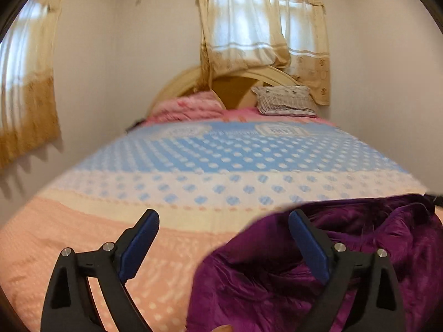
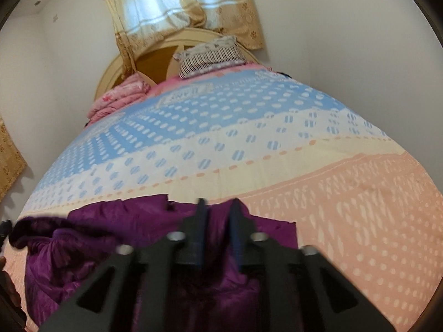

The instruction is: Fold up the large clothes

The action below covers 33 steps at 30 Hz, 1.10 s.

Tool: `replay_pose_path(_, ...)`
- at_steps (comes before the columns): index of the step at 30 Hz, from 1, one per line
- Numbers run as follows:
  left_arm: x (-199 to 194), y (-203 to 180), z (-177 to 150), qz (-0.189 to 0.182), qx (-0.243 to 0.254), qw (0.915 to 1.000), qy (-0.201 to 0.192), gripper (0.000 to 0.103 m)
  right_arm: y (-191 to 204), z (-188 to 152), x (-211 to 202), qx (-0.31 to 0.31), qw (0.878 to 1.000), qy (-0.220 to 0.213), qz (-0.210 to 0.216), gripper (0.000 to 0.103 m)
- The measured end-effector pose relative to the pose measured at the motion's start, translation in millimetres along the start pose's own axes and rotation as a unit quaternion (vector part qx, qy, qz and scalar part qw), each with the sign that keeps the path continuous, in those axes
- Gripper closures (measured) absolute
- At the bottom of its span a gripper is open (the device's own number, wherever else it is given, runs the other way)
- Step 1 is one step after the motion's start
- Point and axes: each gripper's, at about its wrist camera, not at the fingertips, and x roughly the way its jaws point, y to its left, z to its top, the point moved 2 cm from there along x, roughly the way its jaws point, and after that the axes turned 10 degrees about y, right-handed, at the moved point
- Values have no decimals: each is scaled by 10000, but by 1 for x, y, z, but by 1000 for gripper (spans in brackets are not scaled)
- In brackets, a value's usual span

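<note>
A shiny purple garment [image 1: 263,276] lies crumpled on the near part of the bed. In the left wrist view it fills the lower right. My left gripper [image 1: 223,213] is open wide. Its right finger [image 1: 307,243] hangs over the garment's left edge and its left finger [image 1: 141,243] over bare bedspread, with nothing pinched. In the right wrist view the garment [image 2: 110,227] spreads across the lower left. My right gripper [image 2: 218,203] hovers over its far edge. The jaws are a narrow gap apart, with purple cloth showing behind the gap and not pressed.
The bedspread [image 1: 193,166] runs from peach through cream to blue with dots toward the headboard [image 1: 235,83]. A striped pillow [image 1: 285,99] and a folded pink quilt [image 1: 188,105] lie at the head. Curtains [image 1: 263,27] hang behind, and walls flank both sides.
</note>
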Motion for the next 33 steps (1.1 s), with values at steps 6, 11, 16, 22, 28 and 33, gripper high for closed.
replay_pose_path(6,1,-34,-9,227,499,9985,74,8,9,15,-14,149,9996,-225,48,18)
replay_pose_path(11,14,-63,-16,354,855,9955,188,8,71,-17,-5,-881,9944,393,441,36)
replay_pose_path(16,40,-68,-14,597,954,9924,492,8,113,-40,27,-1681,9780,1189,335,42)
replay_pose_path(22,76,-66,-19,697,872,9891,962,8,110,-35,66,-1769,9710,1609,-39,35)
replay_pose_path(28,115,-28,-25,1480,-236,9781,1444,8,69,-12,80,-757,9888,1002,-807,54)
replay_pose_path(33,108,-37,-21,1319,-101,9795,1519,8,68,-19,82,-757,9896,959,-754,48)
